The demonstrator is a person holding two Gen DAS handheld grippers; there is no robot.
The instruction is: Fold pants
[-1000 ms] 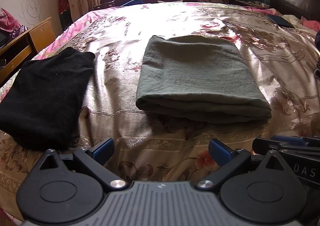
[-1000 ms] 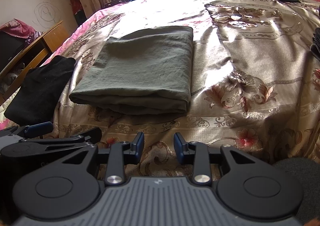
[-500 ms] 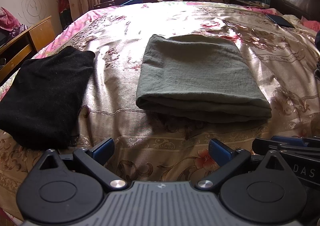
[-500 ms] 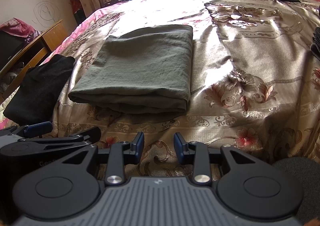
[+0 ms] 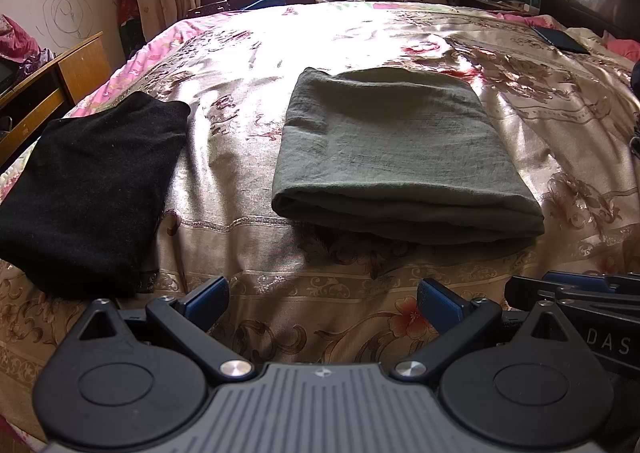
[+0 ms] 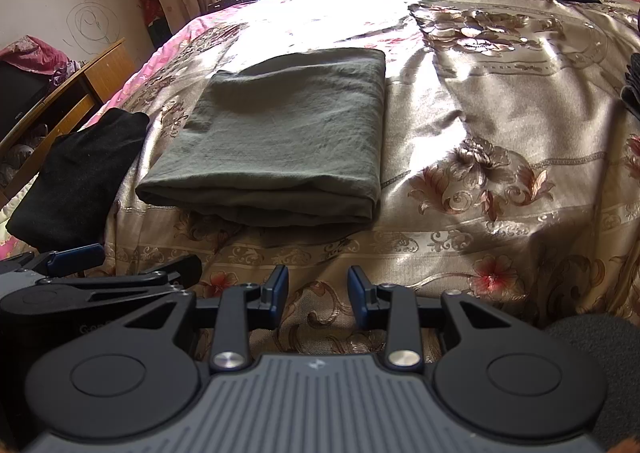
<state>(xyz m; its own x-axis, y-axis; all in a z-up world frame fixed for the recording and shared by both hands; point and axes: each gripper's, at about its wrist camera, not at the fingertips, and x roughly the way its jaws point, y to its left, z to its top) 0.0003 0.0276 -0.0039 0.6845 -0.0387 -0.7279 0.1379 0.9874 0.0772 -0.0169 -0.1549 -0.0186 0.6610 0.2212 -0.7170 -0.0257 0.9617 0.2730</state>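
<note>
Left gripper (image 5: 322, 299): jaws wide apart, holding nothing, hanging above the bed's near edge.
Right gripper (image 6: 318, 291): jaws partly apart, nothing between them.
Green pants (image 5: 400, 157): a neat folded rectangle mid-bed (image 5: 360, 37), well ahead of both grippers.
Black garment (image 5: 88, 181): folded flat to the left, apart from the green pants.
Progress: folding looks done; at most a tidy-up or stacking is left.
Hard to tell: the number of layers in each fold, and the dark items cut off at the bed's right edge.
</note>
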